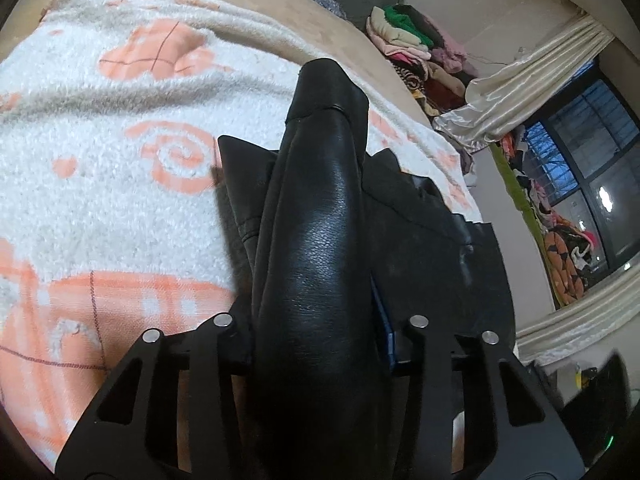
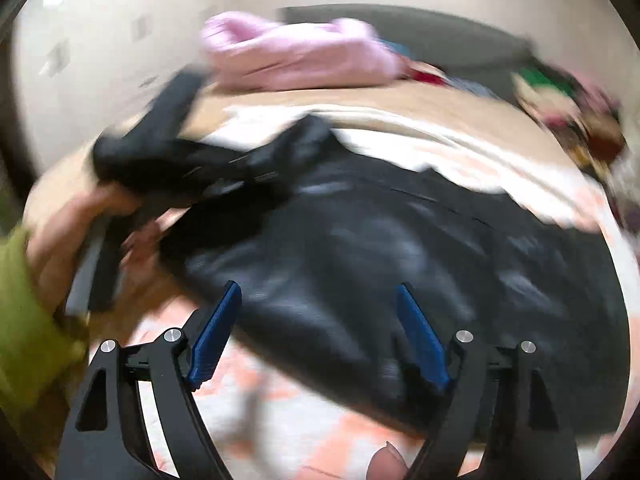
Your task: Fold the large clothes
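A black leather jacket lies on a white and orange fleece blanket (image 1: pixel 120 184) on the bed. One of its sleeves (image 1: pixel 320 208) rises thick and rounded between the fingers of my left gripper (image 1: pixel 320 328), which is shut on it; a blue pad (image 1: pixel 382 320) shows at the sleeve's right side. In the blurred right wrist view the jacket's body (image 2: pixel 380 240) spreads across the middle. My right gripper (image 2: pixel 320 304) hovers over its near edge, open wide, blue pads apart with nothing pressed between them. A hand in a green sleeve (image 2: pixel 24 320) holds the left gripper at the left.
A heap of mixed clothes (image 1: pixel 412 40) is stacked at the bed's far right corner. A pink garment (image 2: pixel 296 56) lies at the bed's far side. Cream curtains (image 1: pixel 520 88) and a dark window (image 1: pixel 592 152) stand to the right, with more clothes on the sill.
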A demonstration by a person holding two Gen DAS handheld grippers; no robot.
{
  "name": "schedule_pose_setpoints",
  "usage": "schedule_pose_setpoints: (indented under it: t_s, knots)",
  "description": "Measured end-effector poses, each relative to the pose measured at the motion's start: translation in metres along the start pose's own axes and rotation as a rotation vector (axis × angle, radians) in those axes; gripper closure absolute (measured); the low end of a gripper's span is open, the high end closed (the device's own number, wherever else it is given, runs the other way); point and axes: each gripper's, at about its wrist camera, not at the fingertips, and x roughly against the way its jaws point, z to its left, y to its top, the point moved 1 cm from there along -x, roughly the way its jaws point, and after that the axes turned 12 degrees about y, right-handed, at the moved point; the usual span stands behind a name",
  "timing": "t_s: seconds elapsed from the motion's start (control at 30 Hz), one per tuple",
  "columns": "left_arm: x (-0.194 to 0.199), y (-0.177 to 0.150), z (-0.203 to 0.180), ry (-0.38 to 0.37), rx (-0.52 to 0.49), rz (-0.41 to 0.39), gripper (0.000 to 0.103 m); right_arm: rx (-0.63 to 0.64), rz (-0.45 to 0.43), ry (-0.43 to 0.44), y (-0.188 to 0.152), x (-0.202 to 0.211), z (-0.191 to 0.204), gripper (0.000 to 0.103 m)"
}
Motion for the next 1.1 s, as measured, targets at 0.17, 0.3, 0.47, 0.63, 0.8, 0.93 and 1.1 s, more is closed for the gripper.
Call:
schedule_pose_setpoints:
  t_s: [0.17, 0.3, 0.47, 0.63, 0.8, 0.93, 1.1]
  knots:
    - [0.006, 0.000, 0.000, -0.016, -0.012, -0.005, 0.070, 0.241, 0.071, -0.061, -0.008, -0.032, 0.050, 0.017]
    - [0.005, -0.001, 0.000, -0.011, -0.015, -0.003, 0.070, 0.385, 0.099, -0.208, -0.011, -0.059, 0.072, 0.014]
    - [0.005, -0.001, -0.001, -0.010, -0.020, -0.006, 0.070, 0.423, 0.093, -0.273, -0.009, -0.074, 0.074, 0.024]
    - [0.004, -0.001, 0.004, -0.032, 0.006, 0.000, 0.069, 0.524, 0.030, -0.265, -0.019, -0.061, 0.088, 0.062]
    - [0.012, -0.002, -0.003, -0.014, -0.010, -0.026, 0.075, 0.535, -0.019, -0.273, -0.020, -0.047, 0.092, 0.075]
    - [0.031, -0.001, -0.022, -0.011, -0.042, -0.078, 0.080, 0.518, -0.069, -0.276, -0.015, -0.027, 0.091, 0.079]
    - [0.053, 0.001, -0.059, 0.008, -0.091, -0.115, 0.080, 0.484, -0.147, -0.260, -0.010, 0.006, 0.079, 0.081]
